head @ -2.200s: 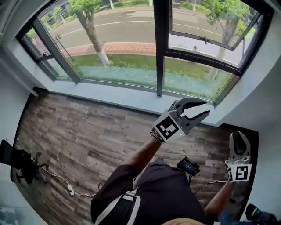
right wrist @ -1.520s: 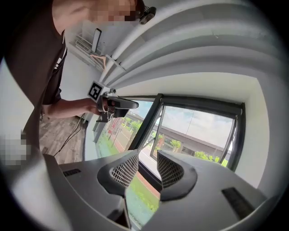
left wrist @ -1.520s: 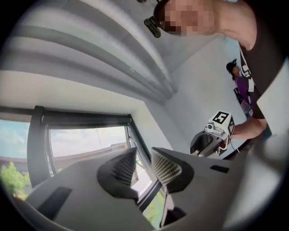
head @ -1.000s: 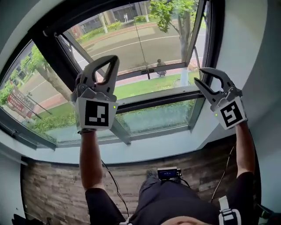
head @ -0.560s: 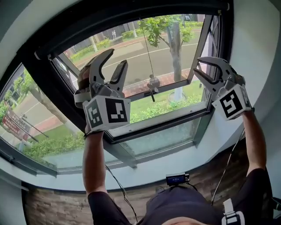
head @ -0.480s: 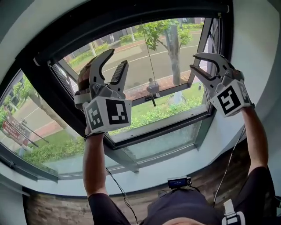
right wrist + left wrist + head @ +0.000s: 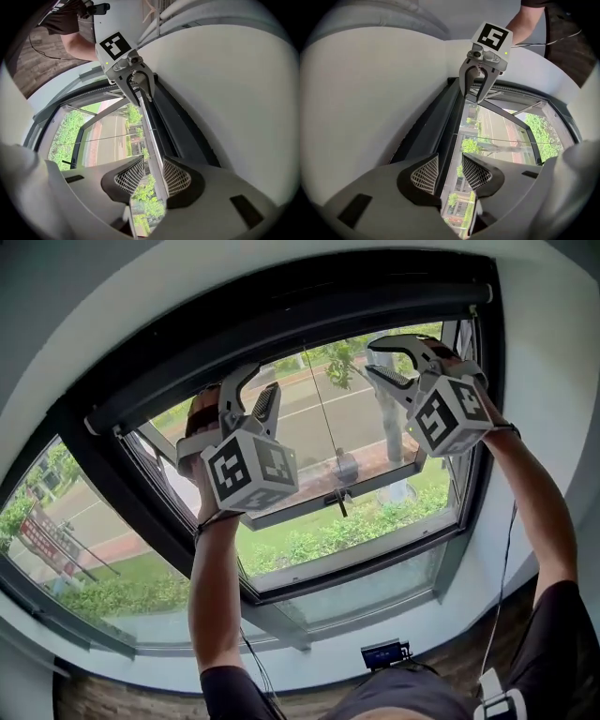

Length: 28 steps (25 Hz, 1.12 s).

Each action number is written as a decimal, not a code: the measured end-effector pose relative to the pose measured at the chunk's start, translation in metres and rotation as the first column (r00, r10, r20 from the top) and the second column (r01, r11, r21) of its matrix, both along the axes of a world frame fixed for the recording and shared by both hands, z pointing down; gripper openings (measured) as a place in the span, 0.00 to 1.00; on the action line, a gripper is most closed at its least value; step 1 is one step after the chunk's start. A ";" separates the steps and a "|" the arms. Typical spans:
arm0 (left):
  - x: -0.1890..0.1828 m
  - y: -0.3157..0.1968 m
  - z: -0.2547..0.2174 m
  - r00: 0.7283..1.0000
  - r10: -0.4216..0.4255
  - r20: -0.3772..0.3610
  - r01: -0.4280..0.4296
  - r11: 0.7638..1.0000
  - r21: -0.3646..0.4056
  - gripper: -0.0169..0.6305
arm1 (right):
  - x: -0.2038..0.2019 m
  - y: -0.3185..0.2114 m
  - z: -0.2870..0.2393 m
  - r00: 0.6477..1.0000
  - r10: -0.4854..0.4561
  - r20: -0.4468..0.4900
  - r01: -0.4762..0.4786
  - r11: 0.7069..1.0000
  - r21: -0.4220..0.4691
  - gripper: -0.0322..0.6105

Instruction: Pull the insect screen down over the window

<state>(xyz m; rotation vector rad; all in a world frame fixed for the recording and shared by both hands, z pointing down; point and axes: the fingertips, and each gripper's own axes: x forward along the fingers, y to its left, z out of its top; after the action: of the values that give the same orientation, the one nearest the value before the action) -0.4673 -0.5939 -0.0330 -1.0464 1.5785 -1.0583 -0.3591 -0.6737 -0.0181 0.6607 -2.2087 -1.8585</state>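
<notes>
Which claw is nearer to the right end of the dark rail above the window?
Right. The right claw is below the rail near that end; the left claw is below its middle.

Our left gripper (image 7: 257,395) and right gripper (image 7: 375,357) are pale grey, each bearing a white cube (image 7: 248,472) with black square markers. Past that cube, curved jaws carry dark pads (image 7: 425,174) with white mesh. We wear dark short sleeves (image 7: 558,634).

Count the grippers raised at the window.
2. The left gripper, left of the hanging cord, jaws open but just narrowing, nothing between them; the right gripper, right of it, open, empty.
</notes>
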 end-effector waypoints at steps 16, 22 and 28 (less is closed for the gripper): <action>-0.023 -0.047 -0.015 0.984 -0.172 0.044 0.172 0.985 -0.002 0.13 | -0.029 -0.032 -0.029 0.999 -0.041 0.006 0.041 0.999 0.007 0.22; -0.017 -0.045 -0.014 0.983 -0.181 0.031 0.183 0.979 -0.095 0.11 | -0.042 -0.034 -0.029 0.998 -0.041 -0.047 0.040 0.999 -0.024 0.22; -0.018 -0.045 -0.011 0.973 -0.206 0.104 0.218 0.969 -0.114 0.09 | -0.040 -0.032 -0.026 0.994 -0.018 -0.110 0.015 1.000 -0.027 0.21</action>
<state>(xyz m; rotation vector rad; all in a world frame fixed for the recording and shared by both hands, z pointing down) -0.4854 -0.6385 -0.0439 -0.9109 1.5924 -1.3463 -0.3987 -0.7055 -0.0440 0.5228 -2.1712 -1.8240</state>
